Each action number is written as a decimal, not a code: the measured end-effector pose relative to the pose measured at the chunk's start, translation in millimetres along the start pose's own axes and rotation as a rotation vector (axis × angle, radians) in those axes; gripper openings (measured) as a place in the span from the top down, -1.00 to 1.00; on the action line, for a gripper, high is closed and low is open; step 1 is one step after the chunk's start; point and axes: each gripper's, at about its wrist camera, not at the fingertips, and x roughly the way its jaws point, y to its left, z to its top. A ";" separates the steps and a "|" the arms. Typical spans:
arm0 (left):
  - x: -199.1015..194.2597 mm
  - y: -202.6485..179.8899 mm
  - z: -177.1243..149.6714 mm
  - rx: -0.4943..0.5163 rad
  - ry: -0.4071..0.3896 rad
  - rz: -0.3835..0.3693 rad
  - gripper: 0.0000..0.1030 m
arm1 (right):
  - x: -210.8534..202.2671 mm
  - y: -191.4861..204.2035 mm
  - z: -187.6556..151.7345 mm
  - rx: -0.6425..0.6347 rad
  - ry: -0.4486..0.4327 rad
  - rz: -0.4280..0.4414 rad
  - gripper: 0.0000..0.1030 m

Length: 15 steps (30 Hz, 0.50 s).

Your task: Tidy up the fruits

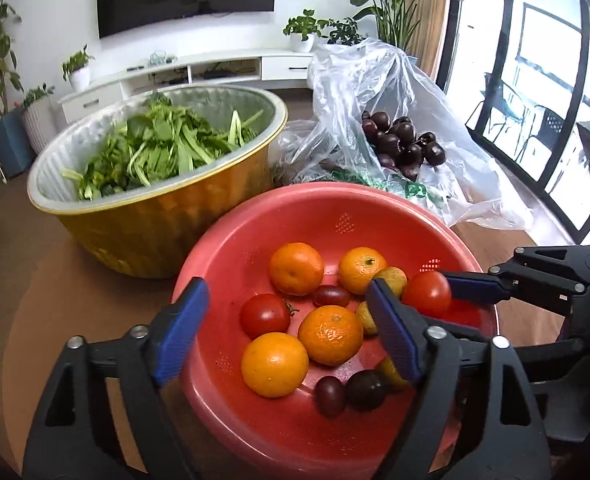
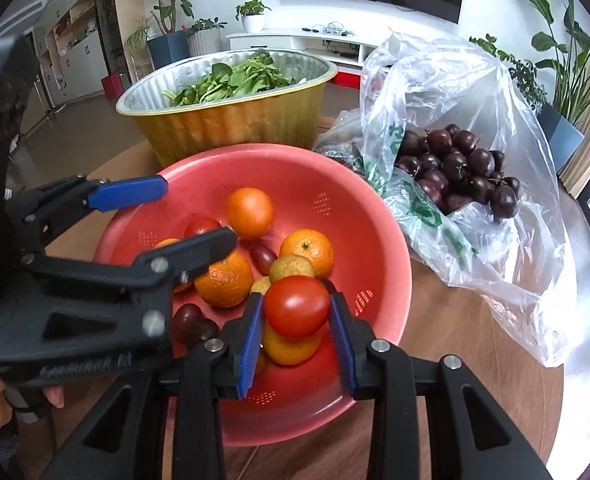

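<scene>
Gold basin point(image 1: 143, 236) at far left holds only leafy greens point(image 1: 155, 148): greens kept apart from fruit, it seems.

Left gripper point(image 1: 287, 332) hangs over the red colander point(image 1: 231, 248), jaws wide apart, nothing between the pads. Oranges point(image 1: 275, 364) and a tomato point(image 1: 265, 315) lie loose under it, small dark fruits point(image 1: 329, 396) nearer the front wall. Judged: fruit is being collected here, the holes serving for a rinse.

Right gripper point(image 2: 297, 320) is clamped on a red tomato point(image 2: 297, 306), blue pads against its two sides, held above the colander point(image 2: 391, 248) interior over an orange. Grip looks light, likely because the skin bruises. Whether it is arriving or leaving I cannot tell.

Far right, a clear plastic bag point(image 2: 475, 92) lies slumped open on the wooden table point(image 2: 475, 340), dark cherries point(image 2: 455, 168) still inside, unsorted.
</scene>
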 end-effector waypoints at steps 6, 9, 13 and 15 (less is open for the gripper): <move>-27.2 -3.4 -0.9 -0.006 -0.050 0.007 -0.72 | -8.2 0.3 -2.2 0.001 -0.015 -0.013 0.19; -54.5 -5.9 -3.3 -0.010 -0.124 0.047 -0.99 | -21.2 -1.5 -4.6 0.016 -0.046 -0.023 0.05; -105.8 -11.5 -11.0 -0.013 -0.267 0.101 -1.00 | -49.8 1.5 -11.8 0.031 -0.119 -0.043 -0.29; -133.8 -20.7 -16.1 0.010 -0.316 0.139 -1.00 | -70.0 3.6 -17.7 0.047 -0.173 -0.047 -0.40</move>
